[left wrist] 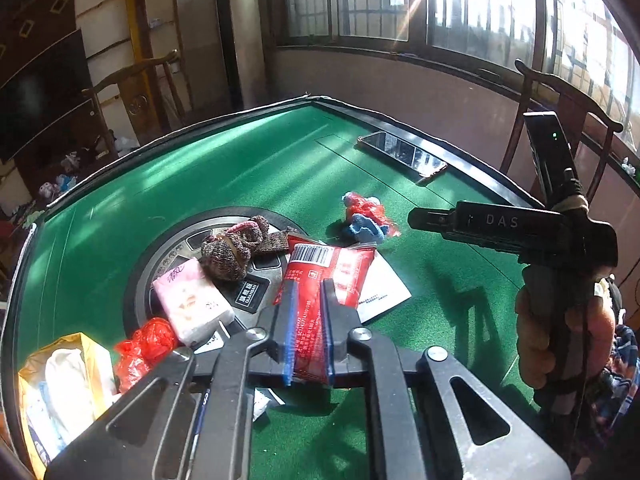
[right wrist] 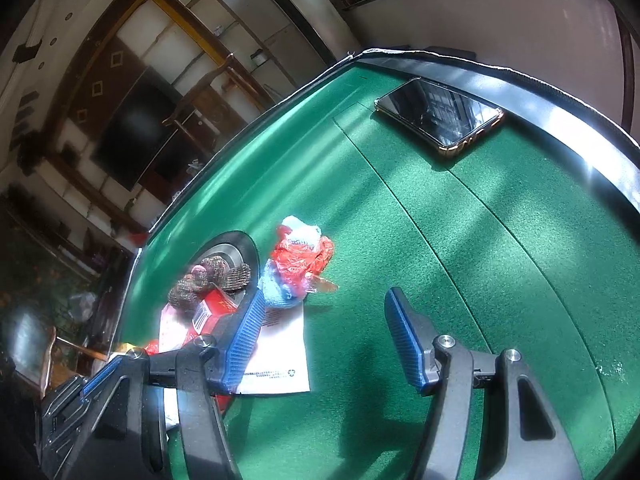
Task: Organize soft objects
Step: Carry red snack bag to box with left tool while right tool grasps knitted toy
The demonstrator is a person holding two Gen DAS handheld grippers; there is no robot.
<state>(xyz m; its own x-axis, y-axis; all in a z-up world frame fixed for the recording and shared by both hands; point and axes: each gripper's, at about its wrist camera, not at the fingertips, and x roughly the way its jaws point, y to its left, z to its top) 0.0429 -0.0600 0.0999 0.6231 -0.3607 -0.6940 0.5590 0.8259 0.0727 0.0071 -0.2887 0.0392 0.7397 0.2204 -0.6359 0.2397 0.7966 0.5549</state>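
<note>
2 grippers work over a green felt table (left wrist: pixel 240 168), and the soft things lie mostly toward its left. At the far left stands a yellow bag (left wrist: pixel 60 384) holding white and pale items; judging by that, it is where the soft objects get collected. Just beside it lies a crumpled red plastic bag (left wrist: pixel 140 350), then a pink tissue pack (left wrist: pixel 192 300) and a brown knitted pouch (left wrist: pixel 232 250) resting on the round centre panel (left wrist: pixel 256 292). Next comes the left gripper (left wrist: pixel 308 332), its jaws drawn in tight on a red snack packet (left wrist: pixel 324 276), pinched at its near end so the rest hangs free ahead, probably for carrying to the bag. The tissue pack and red plastic bag crowd that route. Under the packet's far end lies a white leaflet (right wrist: pixel 276 356). Farther right sits a red-and-blue bundle (right wrist: pixel 300 264), untouched. The right gripper (right wrist: pixel 324 340) hovers half open with nothing between its jaws. A phone (right wrist: pixel 440 116) rests near the far rim.
</note>
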